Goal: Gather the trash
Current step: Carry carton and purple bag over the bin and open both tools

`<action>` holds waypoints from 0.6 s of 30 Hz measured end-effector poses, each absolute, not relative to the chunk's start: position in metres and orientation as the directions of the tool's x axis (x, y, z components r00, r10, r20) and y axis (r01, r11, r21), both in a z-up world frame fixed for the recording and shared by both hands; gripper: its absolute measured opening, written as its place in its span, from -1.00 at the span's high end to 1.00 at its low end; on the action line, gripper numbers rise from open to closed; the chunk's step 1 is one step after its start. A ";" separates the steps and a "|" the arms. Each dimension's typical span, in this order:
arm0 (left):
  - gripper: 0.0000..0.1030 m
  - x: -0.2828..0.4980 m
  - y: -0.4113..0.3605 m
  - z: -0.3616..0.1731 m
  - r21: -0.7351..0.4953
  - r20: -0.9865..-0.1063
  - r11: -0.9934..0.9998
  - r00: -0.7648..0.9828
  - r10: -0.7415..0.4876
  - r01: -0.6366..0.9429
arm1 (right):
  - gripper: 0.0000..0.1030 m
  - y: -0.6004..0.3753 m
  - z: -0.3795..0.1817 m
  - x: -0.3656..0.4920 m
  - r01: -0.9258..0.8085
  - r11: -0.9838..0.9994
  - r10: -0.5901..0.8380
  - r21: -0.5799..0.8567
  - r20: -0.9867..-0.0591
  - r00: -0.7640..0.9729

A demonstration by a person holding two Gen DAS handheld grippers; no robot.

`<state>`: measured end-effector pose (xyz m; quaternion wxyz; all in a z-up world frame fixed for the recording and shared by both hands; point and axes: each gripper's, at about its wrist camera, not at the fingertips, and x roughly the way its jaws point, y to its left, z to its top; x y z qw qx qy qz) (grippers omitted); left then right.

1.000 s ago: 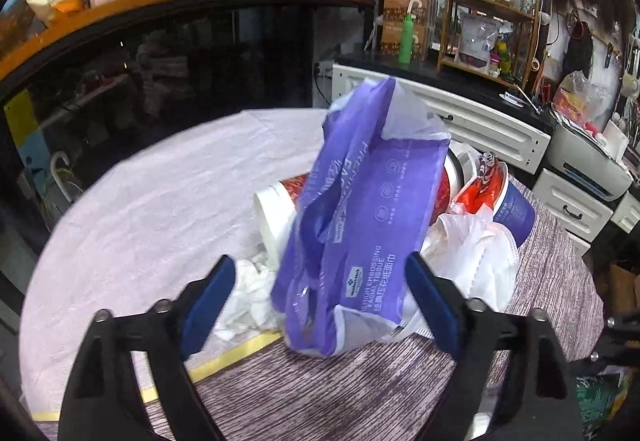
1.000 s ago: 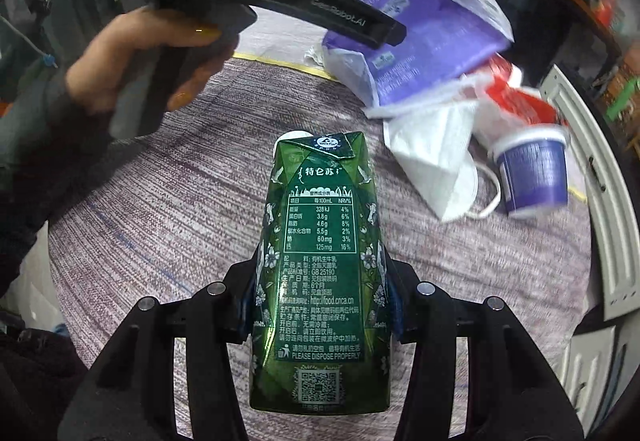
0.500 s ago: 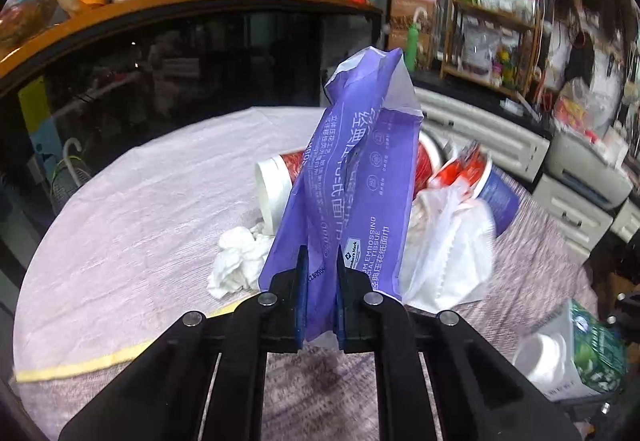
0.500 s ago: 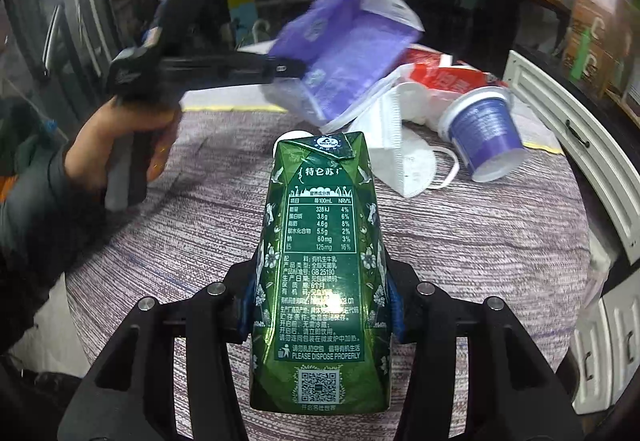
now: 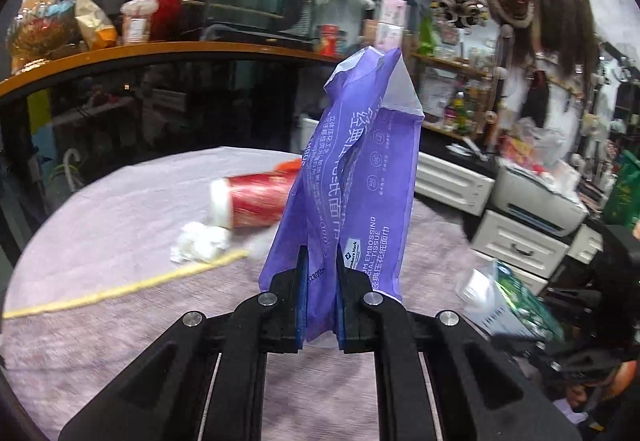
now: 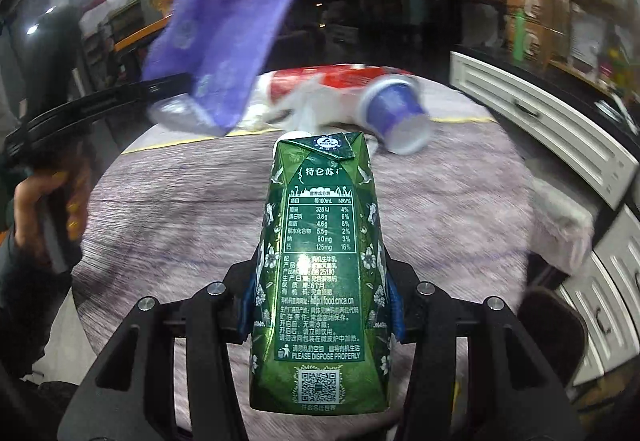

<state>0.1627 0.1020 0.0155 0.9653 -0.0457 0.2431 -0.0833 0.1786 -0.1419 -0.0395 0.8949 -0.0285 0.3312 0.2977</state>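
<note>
My left gripper (image 5: 320,281) is shut on the lower edge of an empty purple tissue wrapper (image 5: 356,177), which stands up from the jaws, lifted off the round table (image 5: 100,225). The right wrist view shows the same purple wrapper (image 6: 224,49) hanging above the table at upper left. My right gripper (image 6: 320,301) is shut on a green milk carton (image 6: 320,273), held lengthwise with its folded top pointing away. In the left wrist view the green carton (image 5: 508,301) appears at the lower right. A red paper cup (image 5: 256,197), a crumpled white tissue (image 5: 200,241) and a purple-blue cup (image 6: 396,113) lie on the cloth.
A person's hand (image 6: 44,209) grips the left tool's handle at the left. White drawer cabinets (image 6: 540,121) flank the table on the right. A dark glass counter with an orange rim (image 5: 140,53) carries a red vase and snack bags behind the table.
The left jaws closed on the purple wrapper and lifted it off the pile of trash. Both hands have travelled sideways, the right one rolling with the carton still held.
</note>
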 end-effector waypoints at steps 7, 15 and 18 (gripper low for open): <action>0.79 0.160 0.030 0.009 -0.138 -0.467 0.950 0.828 -0.311 0.280 | 0.04 -0.220 -0.063 0.177 -0.382 0.906 0.405 0.179 -0.629 0.663; 0.79 0.172 -0.067 -0.007 -0.154 -0.510 0.881 0.728 -0.459 0.447 | 0.04 -0.295 -0.124 0.192 -0.186 0.969 0.247 0.165 -0.716 0.653; 0.79 0.179 -0.105 -0.016 -0.152 -0.532 0.855 0.688 -0.493 0.496 | 0.04 -0.307 -0.154 0.201 -0.136 0.976 0.217 0.169 -0.754 0.620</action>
